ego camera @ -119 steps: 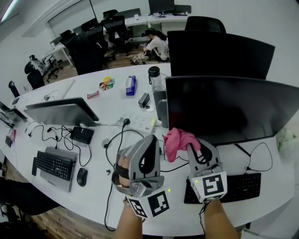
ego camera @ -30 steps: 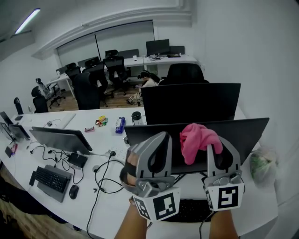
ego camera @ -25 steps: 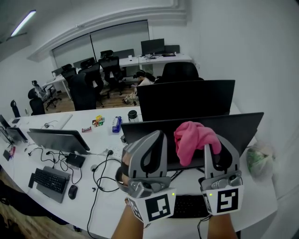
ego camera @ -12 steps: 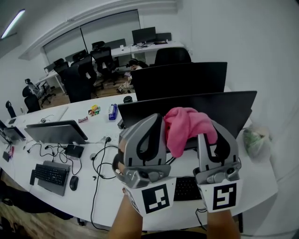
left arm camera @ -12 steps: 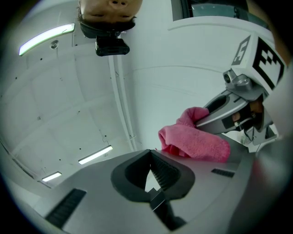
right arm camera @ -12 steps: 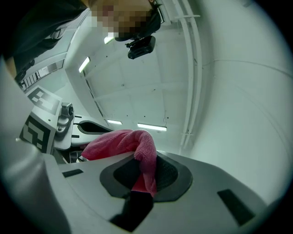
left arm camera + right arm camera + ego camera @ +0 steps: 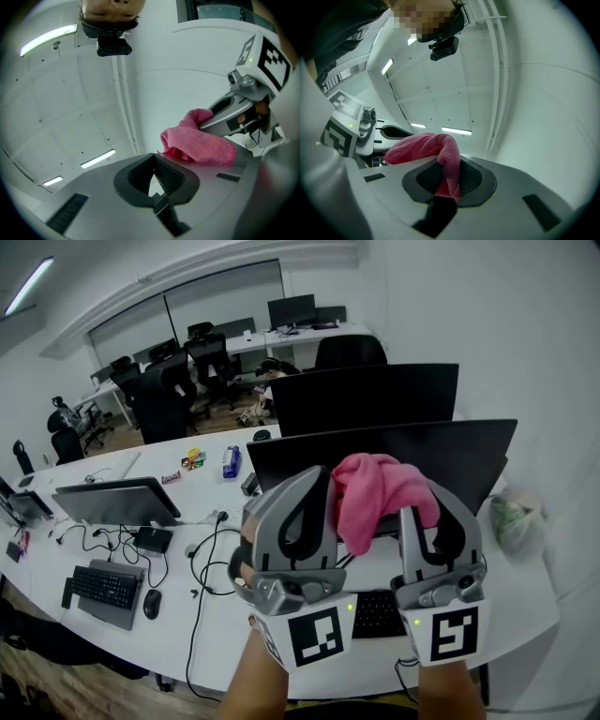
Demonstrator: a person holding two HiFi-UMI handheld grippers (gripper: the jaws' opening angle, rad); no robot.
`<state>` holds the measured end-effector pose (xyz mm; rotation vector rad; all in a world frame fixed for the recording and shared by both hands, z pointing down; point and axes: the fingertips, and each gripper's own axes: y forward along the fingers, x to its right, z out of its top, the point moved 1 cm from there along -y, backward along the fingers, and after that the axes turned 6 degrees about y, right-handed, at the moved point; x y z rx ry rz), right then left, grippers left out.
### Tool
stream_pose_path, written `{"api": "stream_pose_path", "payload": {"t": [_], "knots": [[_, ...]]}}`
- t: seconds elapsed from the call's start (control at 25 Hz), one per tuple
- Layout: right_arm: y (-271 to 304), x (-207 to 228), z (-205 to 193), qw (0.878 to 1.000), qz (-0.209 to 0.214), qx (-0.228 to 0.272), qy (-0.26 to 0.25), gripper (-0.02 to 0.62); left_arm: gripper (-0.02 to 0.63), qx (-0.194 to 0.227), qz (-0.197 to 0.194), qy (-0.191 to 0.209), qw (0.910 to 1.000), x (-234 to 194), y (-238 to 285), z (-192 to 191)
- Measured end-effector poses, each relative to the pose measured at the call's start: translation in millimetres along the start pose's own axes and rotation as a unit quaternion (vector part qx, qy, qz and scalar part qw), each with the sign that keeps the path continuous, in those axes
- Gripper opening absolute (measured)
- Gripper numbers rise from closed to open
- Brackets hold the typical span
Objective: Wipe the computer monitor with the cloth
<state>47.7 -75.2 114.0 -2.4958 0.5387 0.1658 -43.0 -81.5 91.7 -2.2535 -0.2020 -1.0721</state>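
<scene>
In the head view both grippers are held up close in front of me. My right gripper [image 7: 427, 507] is shut on a pink cloth [image 7: 375, 495], which bunches over its tips and hangs to the left. Behind it stands the wide black monitor [image 7: 469, 454] on the white desk. My left gripper [image 7: 312, 486] sits just left of the cloth, shut and holding nothing. In the right gripper view the cloth [image 7: 440, 147] is pinched between the jaws of the right gripper [image 7: 447, 180], which point up at the ceiling. The left gripper view shows its left gripper [image 7: 154, 177] shut, with the cloth [image 7: 199, 143] beside it.
A second black monitor [image 7: 366, 395] stands behind the first. A black keyboard [image 7: 375, 612] lies on the desk [image 7: 525, 596] below the grippers. To the left are another monitor [image 7: 117, 501], a keyboard [image 7: 98, 587], a mouse [image 7: 153, 603] and cables. A green-and-white bag [image 7: 511, 519] sits at the right.
Since the earliest frame both grippers and the cloth have risen from the monitor's lower left corner to in front of its top edge. Over the last half second almost nothing has shifted.
</scene>
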Motion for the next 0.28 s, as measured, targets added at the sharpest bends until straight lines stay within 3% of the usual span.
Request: {"api": "stream_pose_path", "payload": {"t": [0.28], "knots": [[-1, -15, 8, 1.0, 0.004, -0.006, -0.005, 0.067, 0.008, -0.008, 0.004, -0.01, 0.9999, -11, -12, -2]]}}
